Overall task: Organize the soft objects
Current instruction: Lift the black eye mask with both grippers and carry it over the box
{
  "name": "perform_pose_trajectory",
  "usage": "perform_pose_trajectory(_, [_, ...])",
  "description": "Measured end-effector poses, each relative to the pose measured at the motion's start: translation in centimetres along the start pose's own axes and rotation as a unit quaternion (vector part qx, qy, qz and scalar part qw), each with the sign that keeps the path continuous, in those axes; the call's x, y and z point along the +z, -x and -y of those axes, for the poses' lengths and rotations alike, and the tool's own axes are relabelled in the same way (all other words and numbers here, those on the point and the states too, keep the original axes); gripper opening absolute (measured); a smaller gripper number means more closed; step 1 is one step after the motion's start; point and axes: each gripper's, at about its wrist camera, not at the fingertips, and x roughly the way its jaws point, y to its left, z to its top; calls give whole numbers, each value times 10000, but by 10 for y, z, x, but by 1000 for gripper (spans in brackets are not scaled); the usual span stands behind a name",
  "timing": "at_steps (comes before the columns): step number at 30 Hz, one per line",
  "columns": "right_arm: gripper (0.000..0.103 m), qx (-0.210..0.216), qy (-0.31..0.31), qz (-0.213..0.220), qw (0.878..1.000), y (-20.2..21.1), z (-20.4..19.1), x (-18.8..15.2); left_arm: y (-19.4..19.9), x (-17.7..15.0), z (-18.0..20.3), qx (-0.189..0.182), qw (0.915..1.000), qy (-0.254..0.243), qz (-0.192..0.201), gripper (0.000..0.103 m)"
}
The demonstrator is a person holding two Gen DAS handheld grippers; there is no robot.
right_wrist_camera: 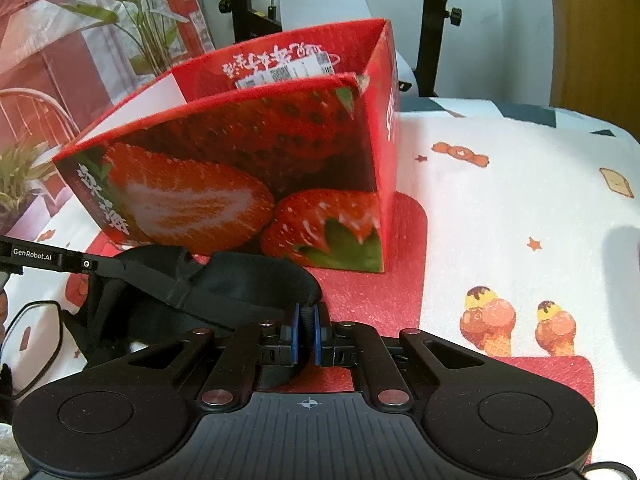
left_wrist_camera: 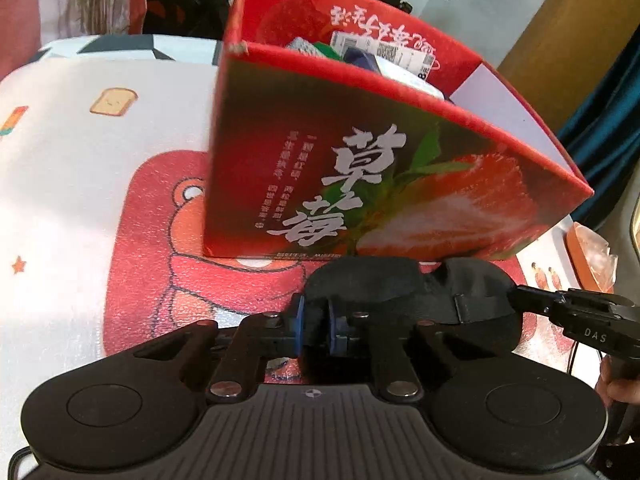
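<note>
A black padded eye mask (left_wrist_camera: 416, 300) with a strap is held between both grippers, just in front of the red strawberry box (left_wrist_camera: 360, 168). My left gripper (left_wrist_camera: 318, 326) is shut on the mask's left end. My right gripper (right_wrist_camera: 306, 338) is shut on the mask's other end (right_wrist_camera: 224, 288). The right gripper's fingers (left_wrist_camera: 540, 304) enter the left wrist view from the right. The left gripper's finger (right_wrist_camera: 48, 260) shows at the left of the right wrist view. The box (right_wrist_camera: 248, 168) is open on top and holds several packets (left_wrist_camera: 384, 56).
The box stands on a white cartoon-print cloth (left_wrist_camera: 80, 184) with a red bear patch. An orange bag (left_wrist_camera: 588, 256) lies at the right edge. A plant (right_wrist_camera: 136, 20) and metal stands (right_wrist_camera: 436, 20) are behind the table. A cable (right_wrist_camera: 36, 344) lies at left.
</note>
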Motion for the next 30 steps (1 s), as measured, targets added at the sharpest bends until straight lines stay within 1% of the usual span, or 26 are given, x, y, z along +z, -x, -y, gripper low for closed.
perform_pose_trajectory(6, [7,105,111,239,9996,17,-7,5,34,-4,12,101,9991,-258,323,10])
perform_pose_trajectory(10, [7,207,307,490,9981,35,-18,14,63,-3,15,136,9973,-259,678,10])
perform_pose_trajectory(16, [6,376,646,931,9929,63,-38,33,110,5,20,186,9908,-311,1306,10])
perform_pose_trajectory(19, [6,443,785,1141,9894,75,-47,43,125,14,24,195,9870,-323,1561,10])
perform_pose_trajectory(24, [6,506,1011,1421,9834,90,-58,65,142,30,32,226,9805,-388,1912,10])
perform_pose_trajectory(27, [6,508,1132,1558,9800,96,-62,81,143,46,36,330,9774,-454,2036,6])
perform_pose_trajectory(30, [6,415,1285,1688,9764,97,-64,100,142,61,38,356,9751,-503,2128,6])
